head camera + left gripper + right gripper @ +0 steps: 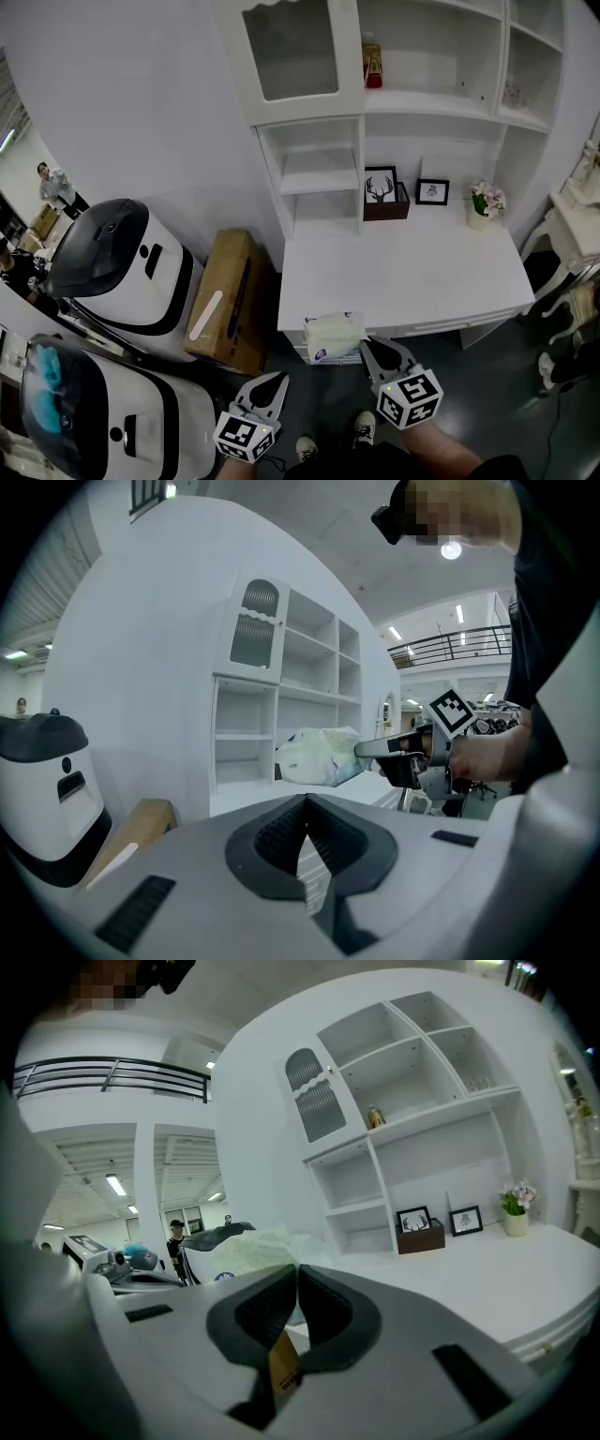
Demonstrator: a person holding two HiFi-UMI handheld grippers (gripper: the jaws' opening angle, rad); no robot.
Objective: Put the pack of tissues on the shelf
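Far left, floor: two white-and-black machines (127, 267) stand one behind the other. Beside them a cardboard box (230, 300) leans against the wall, touching the left end of the white desk (412, 267).

Left gripper (272, 386) sits low and short of the desk's front edge, over the floor. Its own view shows the jaws pressed together with nothing between them.

Pack of tissues (335, 335): a pale, soft pack at the desk's front left corner, overhanging the front edge. The left gripper view shows it (314, 757) held up in the air, seemingly clear of the desk top, with the open shelves behind it.

Right gripper (367, 345) comes in from the near side, just right of the pack, and pinches its right end. In the right gripper view the jaws are clamped on the pack's thin near edge, the bulk of the pack (248, 1251) lying past them to the left.

Shelf unit (319, 173) stands along the desk's back edge: a glass door top left, open compartments below it and to the right. At the back of the desk top are a framed deer picture (380, 185), a small framed picture (432, 191) and, near the back right corner, a pot of flowers (486, 202). An upper shelf carries a small red-and-yellow item (372, 66).
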